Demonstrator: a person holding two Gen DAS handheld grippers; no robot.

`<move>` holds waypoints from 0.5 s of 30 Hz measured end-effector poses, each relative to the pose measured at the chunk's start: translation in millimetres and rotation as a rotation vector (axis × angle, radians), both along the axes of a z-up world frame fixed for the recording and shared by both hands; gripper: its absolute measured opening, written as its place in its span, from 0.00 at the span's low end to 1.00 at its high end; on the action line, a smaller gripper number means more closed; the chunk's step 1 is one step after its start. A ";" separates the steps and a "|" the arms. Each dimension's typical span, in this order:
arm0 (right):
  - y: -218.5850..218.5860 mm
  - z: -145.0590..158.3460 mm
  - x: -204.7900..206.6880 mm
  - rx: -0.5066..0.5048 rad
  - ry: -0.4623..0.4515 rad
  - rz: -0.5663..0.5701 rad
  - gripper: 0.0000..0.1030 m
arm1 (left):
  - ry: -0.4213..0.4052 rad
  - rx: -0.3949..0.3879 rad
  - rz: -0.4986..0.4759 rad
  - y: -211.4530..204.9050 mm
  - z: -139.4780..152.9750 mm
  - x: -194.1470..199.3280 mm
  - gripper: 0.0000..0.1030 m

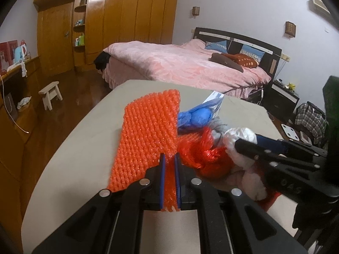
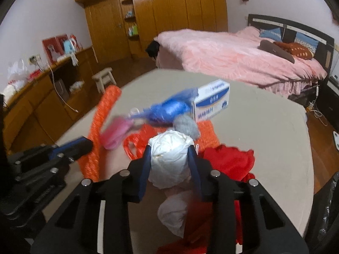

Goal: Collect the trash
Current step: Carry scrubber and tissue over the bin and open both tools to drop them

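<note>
Left gripper: I had it pinched on the near end of the orange foam netting, which lay along the grey table.
Trash pile: I saw blue plastic, grey wad, red bags mid-table.
Right gripper: I had it clamped around a white crumpled wad.

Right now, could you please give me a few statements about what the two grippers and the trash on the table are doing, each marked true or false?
1. The left gripper is shut on the orange foam net. True.
2. The right gripper is empty. False: it holds a white paper wad between its fingers.
3. A white and blue box lies on the table. True.
4. The bed has a green cover. False: it is pink.
</note>
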State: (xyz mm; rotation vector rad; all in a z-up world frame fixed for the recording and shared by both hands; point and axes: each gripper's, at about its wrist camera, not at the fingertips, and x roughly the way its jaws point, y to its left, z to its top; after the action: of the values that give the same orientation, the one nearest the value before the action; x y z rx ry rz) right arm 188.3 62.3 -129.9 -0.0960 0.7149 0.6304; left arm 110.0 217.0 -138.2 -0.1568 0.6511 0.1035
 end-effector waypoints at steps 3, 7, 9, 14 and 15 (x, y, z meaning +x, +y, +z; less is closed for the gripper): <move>-10.3 16.8 -3.8 0.051 -0.013 -0.007 0.32 | -0.027 -0.006 -0.010 -4.4 11.9 -3.0 0.08; -25.1 37.0 -8.2 0.068 -0.049 -0.032 0.32 | -0.065 -0.005 -0.034 -15.3 30.0 -5.1 0.08; -35.4 45.9 -10.0 0.068 -0.066 -0.051 0.33 | -0.078 -0.005 -0.050 -22.7 39.2 -5.2 0.08; -66.0 64.7 -16.2 0.080 -0.103 -0.104 0.33 | -0.106 -0.007 -0.100 -44.3 56.0 -4.6 0.08; -73.6 68.4 -18.6 0.076 -0.112 -0.117 0.33 | -0.111 -0.006 -0.115 -50.9 59.2 -5.0 0.08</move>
State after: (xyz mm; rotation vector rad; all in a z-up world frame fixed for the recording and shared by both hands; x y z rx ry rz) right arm 169.7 -11.2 -61.5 -0.0190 0.5836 0.5348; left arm 105.0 166.1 -78.9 -0.1298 0.5484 -0.0182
